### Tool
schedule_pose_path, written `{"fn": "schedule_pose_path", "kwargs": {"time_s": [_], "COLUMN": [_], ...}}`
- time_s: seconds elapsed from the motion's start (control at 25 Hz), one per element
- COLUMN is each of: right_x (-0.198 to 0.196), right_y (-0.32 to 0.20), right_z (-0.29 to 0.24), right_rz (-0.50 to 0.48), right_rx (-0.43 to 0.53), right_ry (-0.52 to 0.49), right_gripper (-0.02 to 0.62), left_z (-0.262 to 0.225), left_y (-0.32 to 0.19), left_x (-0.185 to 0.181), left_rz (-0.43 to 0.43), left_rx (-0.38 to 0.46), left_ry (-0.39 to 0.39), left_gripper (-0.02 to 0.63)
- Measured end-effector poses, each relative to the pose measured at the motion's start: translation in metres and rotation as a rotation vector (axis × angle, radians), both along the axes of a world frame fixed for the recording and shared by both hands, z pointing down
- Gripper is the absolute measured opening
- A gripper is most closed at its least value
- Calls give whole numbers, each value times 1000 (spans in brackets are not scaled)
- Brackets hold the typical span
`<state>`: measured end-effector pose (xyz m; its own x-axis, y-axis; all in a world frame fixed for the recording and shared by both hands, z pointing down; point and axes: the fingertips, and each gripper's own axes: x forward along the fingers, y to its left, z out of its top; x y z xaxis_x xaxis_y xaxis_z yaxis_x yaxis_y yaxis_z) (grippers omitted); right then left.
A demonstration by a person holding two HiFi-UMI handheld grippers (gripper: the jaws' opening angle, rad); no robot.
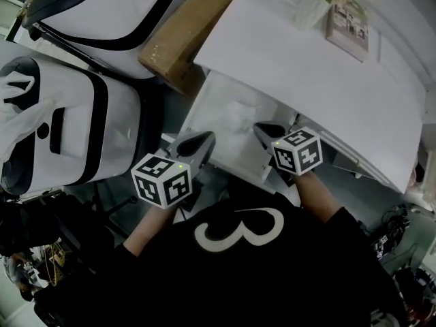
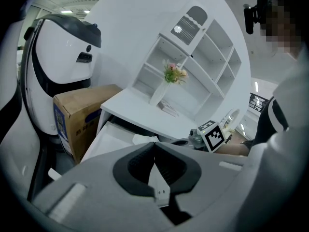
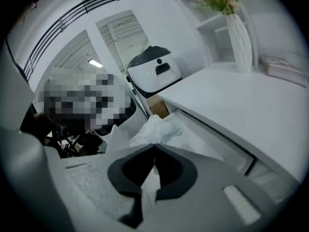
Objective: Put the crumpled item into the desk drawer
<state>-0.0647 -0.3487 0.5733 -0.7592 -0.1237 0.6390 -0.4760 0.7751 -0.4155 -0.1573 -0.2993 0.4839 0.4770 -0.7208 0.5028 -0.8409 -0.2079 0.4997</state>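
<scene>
Nearest: black top (image 1: pixel 240 251) w/ a white "3". Both forearms reach fwd from it. L forearm (image 1: pixel 146 227) angles up-right in the head view and R forearm (image 1: pixel 317 195) up-left, so the two tools converge on the open drawer (image 1: pixel 214 111), both tipped downward. Each bears a cube of b/w squares: L marker cube (image 1: pixel 161 180), R marker cube (image 1: pixel 298 150).

The left claw (image 1: pixel 199 144) is matte grey plastic shells w/ dark rubbery pads, tapering to a point. Its jaws are fully together w/ nothing btwn them, tip at the drawer's near edge, left side.

The right claw (image 1: pixel 266 131) is the same build, jaws pressed tip to tip, nothing pinched. Its tip sits just beside the crumpled item (image 1: pixel 238 113); can't tell if they touch.

The crumpled item is a white, wrinkled, thin-skinned lump lying inside the drawer, toward its far right part near the surface's edge. In the right gripper view it shows just past the tips.

The drawer is a white, smooth, shallow box pulled out from under the surface (image 1: pixel 306 80), which is white, flat and plain.

Farther off:
- a brown cardboard box (image 1: pixel 187 36) by the surface's left end
- a white ribbed vase (image 1: pixel 310 5) w/ pink flowers, and a small book (image 1: pixel 348 22) beside it, at the far side
- on the left, glossy white rounded machines (image 1: pixel 75 125) w/ black trim
</scene>
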Motion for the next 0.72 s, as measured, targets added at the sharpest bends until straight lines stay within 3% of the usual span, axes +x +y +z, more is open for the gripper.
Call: {"fn": "schedule_pose_path", "kwargs": {"time_s": [0.72], "right_x": [-13], "right_y": [-11], "right_z": [118], "right_rz": [-17], "right_rx": [-138], "right_ry": [175], "right_gripper": [3], "left_z": [38], "left_y": [-14], "left_x": [-22], "left_rz": [-84], "left_rx": [-65], "left_ry": [25], "left_gripper": [8]}}
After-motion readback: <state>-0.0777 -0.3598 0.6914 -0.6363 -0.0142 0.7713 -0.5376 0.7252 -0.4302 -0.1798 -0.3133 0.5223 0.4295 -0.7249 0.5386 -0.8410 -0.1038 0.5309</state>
